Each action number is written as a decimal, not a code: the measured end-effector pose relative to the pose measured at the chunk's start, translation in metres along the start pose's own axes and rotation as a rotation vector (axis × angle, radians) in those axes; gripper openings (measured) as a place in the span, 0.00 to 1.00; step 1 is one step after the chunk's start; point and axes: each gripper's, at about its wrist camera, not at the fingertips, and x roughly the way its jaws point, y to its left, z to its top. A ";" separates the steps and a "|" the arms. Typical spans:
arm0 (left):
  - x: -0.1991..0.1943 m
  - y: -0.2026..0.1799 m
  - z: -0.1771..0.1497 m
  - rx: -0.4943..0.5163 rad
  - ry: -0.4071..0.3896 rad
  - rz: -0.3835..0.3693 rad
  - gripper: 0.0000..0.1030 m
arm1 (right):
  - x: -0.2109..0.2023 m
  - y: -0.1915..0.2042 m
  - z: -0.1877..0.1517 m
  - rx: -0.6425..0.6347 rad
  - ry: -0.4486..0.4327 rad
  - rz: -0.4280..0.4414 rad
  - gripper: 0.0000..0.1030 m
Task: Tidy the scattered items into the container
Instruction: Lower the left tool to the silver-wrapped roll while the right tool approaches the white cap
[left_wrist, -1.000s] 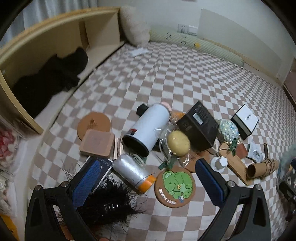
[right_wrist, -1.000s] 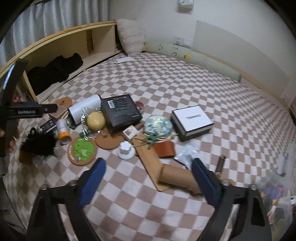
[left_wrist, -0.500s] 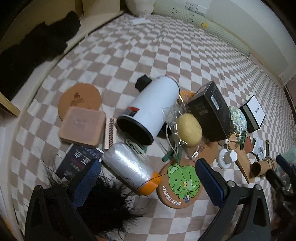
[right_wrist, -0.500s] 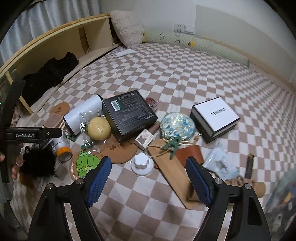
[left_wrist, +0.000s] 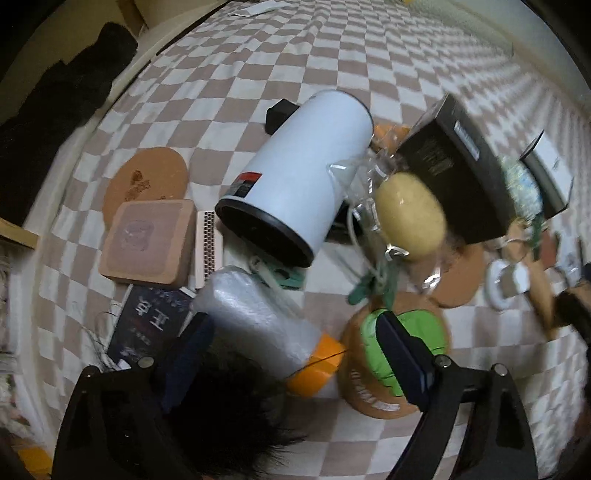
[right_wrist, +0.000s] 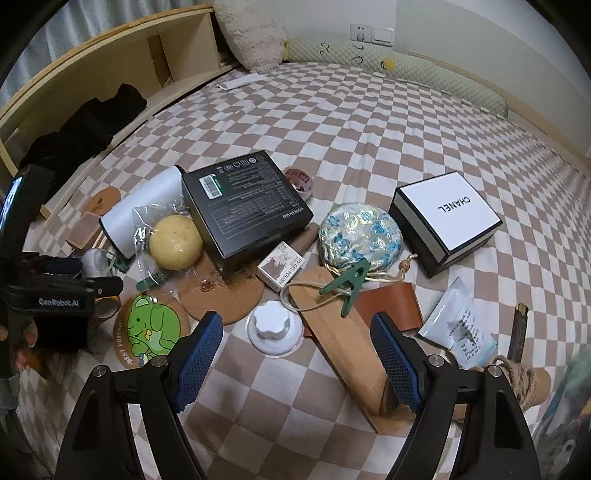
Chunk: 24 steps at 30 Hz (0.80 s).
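In the left wrist view my left gripper (left_wrist: 295, 350) points steeply down over a silver spool with an orange end (left_wrist: 258, 317). Its jaws are closing with the spool between them, and the right pad stays apart from it, over the green frog coaster (left_wrist: 399, 354). A black fuzzy item (left_wrist: 229, 413) lies under the left finger. In the right wrist view my right gripper (right_wrist: 295, 354) stands open and empty above a white knob lid (right_wrist: 273, 328) and a wooden board (right_wrist: 343, 347). No container shows clearly.
Clutter on the checkered bed: white tube (left_wrist: 303, 184), yellow ball in a clear bag (right_wrist: 173, 242), black box (right_wrist: 243, 210), floral pouch (right_wrist: 358, 232), white box (right_wrist: 447, 218), green clip (right_wrist: 347, 284), sachet (right_wrist: 458, 325), twine roll (right_wrist: 517, 380). A wooden shelf (right_wrist: 110, 77) runs along the left.
The left gripper sank and tipped down onto the spool, and its jaws narrowed. The right gripper came lower and closer to the knob lid and wooden board.
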 end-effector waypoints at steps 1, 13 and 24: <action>0.001 -0.002 -0.001 0.017 -0.001 0.015 0.85 | 0.001 -0.001 0.000 0.002 0.002 0.000 0.80; -0.008 -0.016 -0.016 0.177 -0.052 0.069 0.66 | 0.014 -0.004 -0.001 0.006 0.025 0.047 0.72; -0.021 -0.021 -0.019 0.167 -0.058 -0.015 0.29 | 0.046 0.012 -0.004 -0.031 0.069 0.046 0.58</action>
